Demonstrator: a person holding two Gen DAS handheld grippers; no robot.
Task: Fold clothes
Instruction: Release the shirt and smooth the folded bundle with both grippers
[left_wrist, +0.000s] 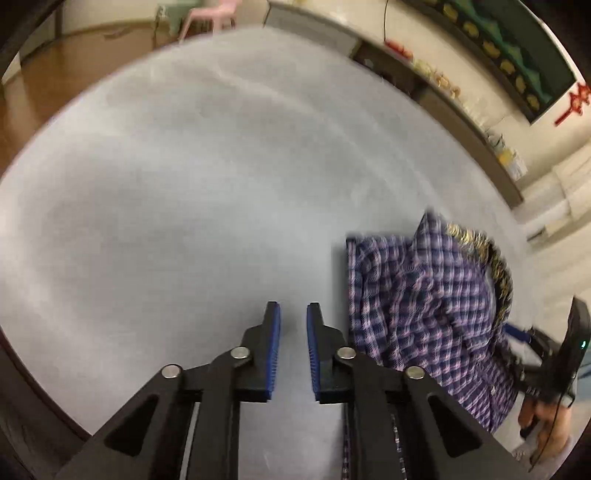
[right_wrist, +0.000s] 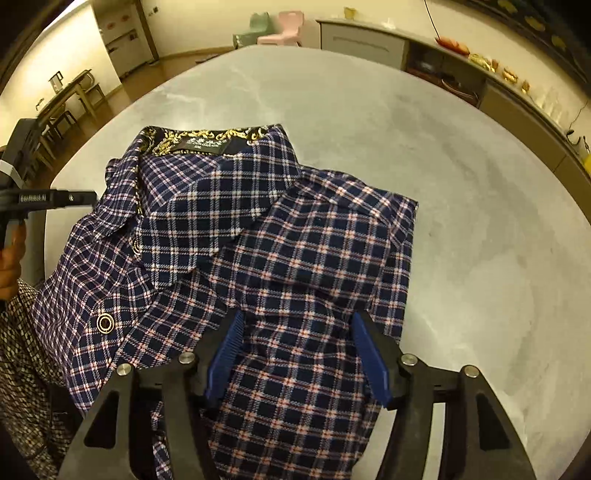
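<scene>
A folded navy plaid shirt (right_wrist: 280, 258) lay on a round grey surface (right_wrist: 480, 221), its collar with a gold-patterned lining (right_wrist: 207, 138) pointing toward the far side and a gold-ringed button (right_wrist: 105, 323) showing near the placket. The right tool (right_wrist: 295, 354) hovered over the shirt's near end, its blue-padded fingers (right_wrist: 225, 354) spread wide on either side of the cloth, with nothing gripped. The left tool (left_wrist: 293, 347) pointed down at bare surface (left_wrist: 184, 184) just left of the shirt (left_wrist: 424, 302), its fingers (left_wrist: 274, 350) drawn close with a narrow gap between them and nothing inside. In the right wrist view, the left tool's black body (right_wrist: 44, 199) sat at the shirt's left edge, held in a hand (right_wrist: 9, 266). Pastel chairs (right_wrist: 273, 27) and a long sideboard (right_wrist: 443, 62) stood in the background.
</scene>
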